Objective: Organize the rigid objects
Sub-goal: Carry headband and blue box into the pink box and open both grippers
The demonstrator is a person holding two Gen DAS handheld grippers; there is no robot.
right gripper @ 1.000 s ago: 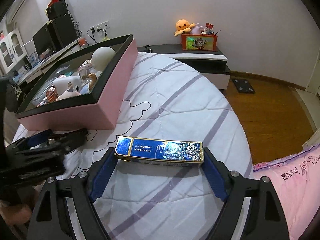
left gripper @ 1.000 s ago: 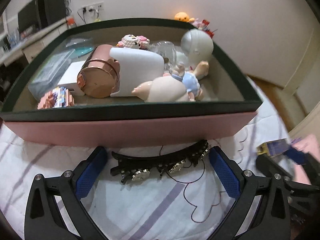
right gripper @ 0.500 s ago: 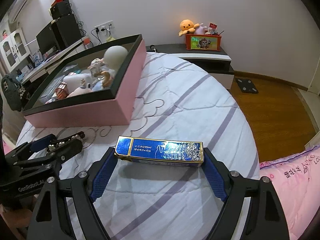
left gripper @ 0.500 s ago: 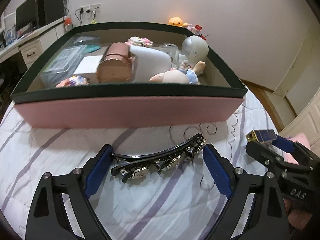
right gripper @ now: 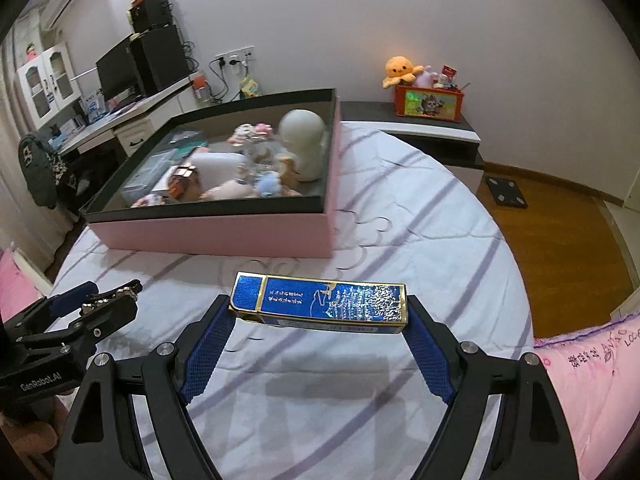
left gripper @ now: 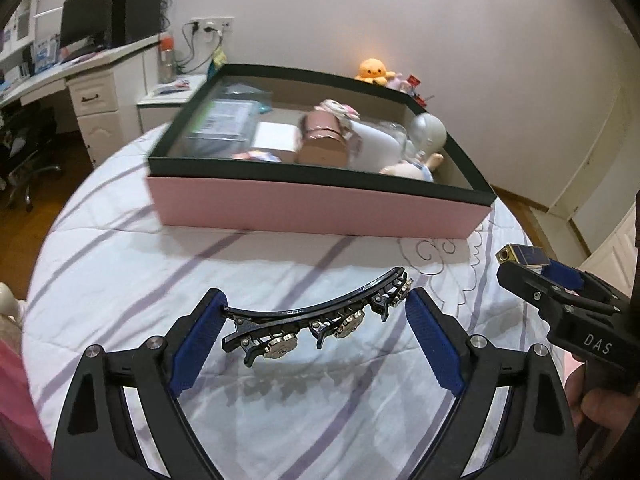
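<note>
An orange octopus plush [right gripper: 401, 70] sits beside a red toy bin [right gripper: 429, 101] on a low shelf; a dark monitor [right gripper: 117, 72] stands on a white desk [left gripper: 86, 76].

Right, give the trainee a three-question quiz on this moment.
1. True or false: the left tool holds the black curved hair clip with metal studs clear of the striped bedsheet.
2. What does the right tool hold? A) plush octopus B) blue and gold foil box C) white doll head
3. What colour is the storage box's outer wall?

Key: 1 true; 2 B; 3 pink.
</note>
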